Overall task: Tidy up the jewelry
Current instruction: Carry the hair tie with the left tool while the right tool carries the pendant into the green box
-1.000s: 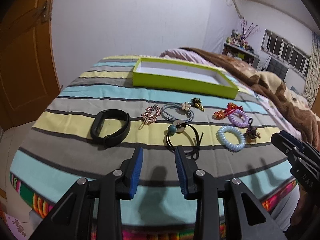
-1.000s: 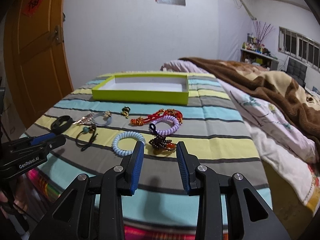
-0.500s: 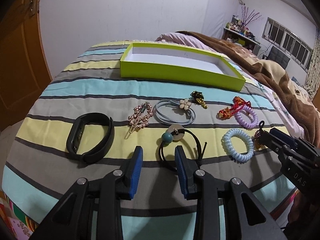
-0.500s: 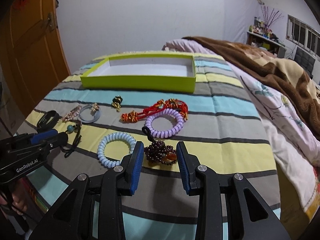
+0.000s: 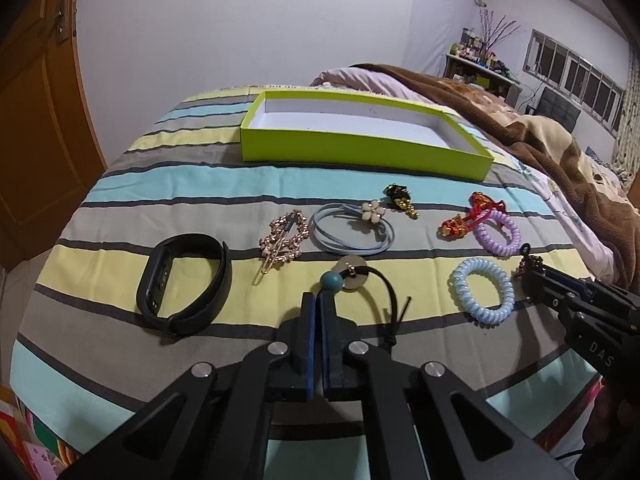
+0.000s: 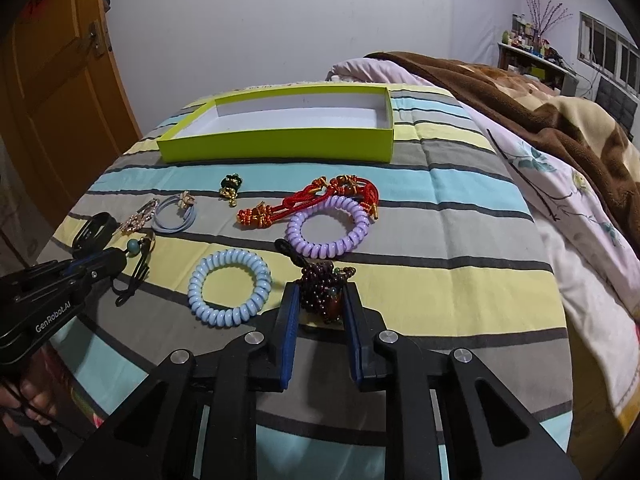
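Both are gripping first pieces: left tongs (image 5: 319,304) pinching the black hair tie (image 5: 372,280), right tongs (image 6: 320,300) clamping the beaded bracelet (image 6: 326,292); next, lifting into the green box (image 6: 280,144) ahead.

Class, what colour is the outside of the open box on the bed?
Lime green box, white inside; clearest in the right wrist view.

A bed (image 5: 168,184) spread with a sheet striped in yellow, grey and pale blue fills the room, a brown blanket (image 6: 520,92) bunched along one side over a floral sheet (image 6: 560,184). An orange wooden door (image 5: 36,120) stands by the white wall; a cluttered shelf (image 5: 484,60) sits below the windows (image 5: 572,76).
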The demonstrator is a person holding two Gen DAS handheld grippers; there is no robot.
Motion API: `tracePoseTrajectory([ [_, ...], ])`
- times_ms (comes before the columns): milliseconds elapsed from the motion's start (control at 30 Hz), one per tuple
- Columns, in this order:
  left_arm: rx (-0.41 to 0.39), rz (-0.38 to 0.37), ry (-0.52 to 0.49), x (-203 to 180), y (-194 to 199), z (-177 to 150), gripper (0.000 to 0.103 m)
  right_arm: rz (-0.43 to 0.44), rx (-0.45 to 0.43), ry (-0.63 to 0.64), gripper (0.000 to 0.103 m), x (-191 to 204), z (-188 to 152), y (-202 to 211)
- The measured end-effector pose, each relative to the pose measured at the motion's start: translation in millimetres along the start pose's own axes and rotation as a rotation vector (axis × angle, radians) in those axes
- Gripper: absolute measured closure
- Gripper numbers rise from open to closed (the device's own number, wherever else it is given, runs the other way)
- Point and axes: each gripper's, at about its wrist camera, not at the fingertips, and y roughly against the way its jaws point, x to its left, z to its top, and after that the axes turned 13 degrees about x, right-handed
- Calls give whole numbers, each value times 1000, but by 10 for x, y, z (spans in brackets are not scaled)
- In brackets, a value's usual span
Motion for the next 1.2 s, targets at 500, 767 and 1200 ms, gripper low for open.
tracePoseTrajectory([
  [500, -78, -49, -15, -4, 304, -4, 101, 27, -74, 14, 84, 46, -30, 276],
  [767, -99, -71, -20, 5, 408, 104, 101, 35, -101, 31, 84, 67, 54, 354],
  [1200, -188, -17, -67, -20, 469, 735, 101, 32, -160, 66, 84, 27, 595, 367],
])
